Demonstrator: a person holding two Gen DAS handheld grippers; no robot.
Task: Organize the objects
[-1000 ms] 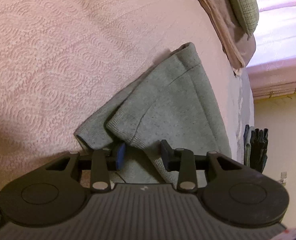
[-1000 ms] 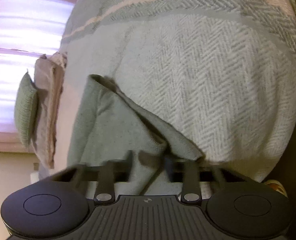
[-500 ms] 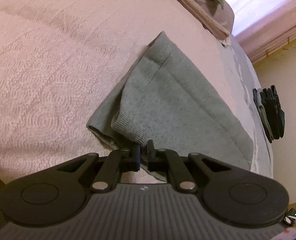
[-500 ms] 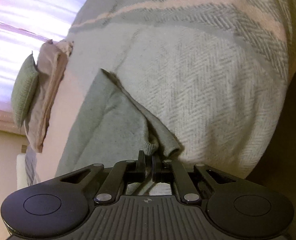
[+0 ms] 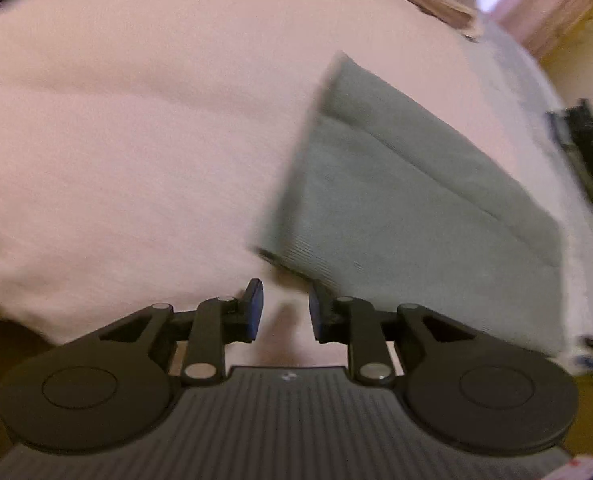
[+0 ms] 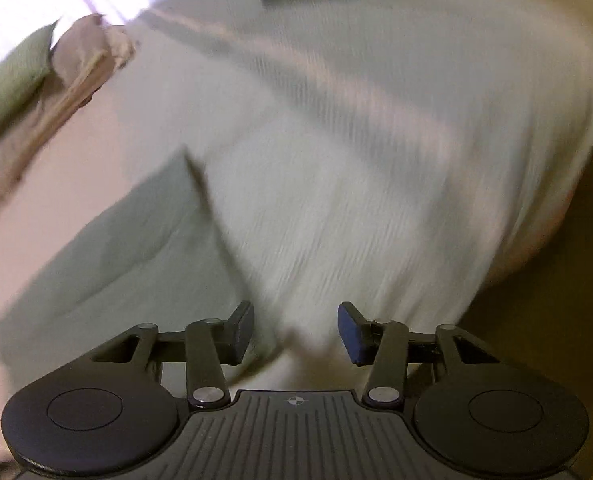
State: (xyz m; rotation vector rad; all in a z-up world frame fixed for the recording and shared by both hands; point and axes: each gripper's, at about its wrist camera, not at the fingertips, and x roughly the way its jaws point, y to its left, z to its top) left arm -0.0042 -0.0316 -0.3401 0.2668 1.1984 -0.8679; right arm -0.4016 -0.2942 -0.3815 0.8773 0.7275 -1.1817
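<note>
A: Anything in the left gripper (image 5: 282,310) right now?

B: Nope. Jaws parted a fair bit, nothing between them, just pink bedspread (image 5: 136,140) showing through the gap. Same deal with the right gripper (image 6: 294,330): spread wider still, empty, hovering over the pale herringbone blanket (image 6: 376,200).

A: And the sweater?

B: Grey-green sweater (image 5: 408,208) lying flat on the bed, looks folded into a longish rectangle. From the left wrist view, sits ahead and off to the right of the jaws, ribbed near edge just beside the right fingertip. Touching or not, hard to call, too much blur. Long axis running diagonally, from near the jaws up and away toward the top centre of the view.

A: Which side closer?

B: Left, probably. In the right wrist view the same sweater (image 6: 108,248) lies off to the left of the jaws, near edge roughly level with the left finger, near corner not clearly visible. Right jaws pointed more at the blanket than at the cloth.

A: So next move?

B: Guessing here: either another fold across the long axis or a pickup by the near ribbed edge. Either way, needs a shift rightward for the left and leftward for the right, since neither pair of jaws is lined up on the fabric. Both views smeared, so take fine detail with salt.
</note>
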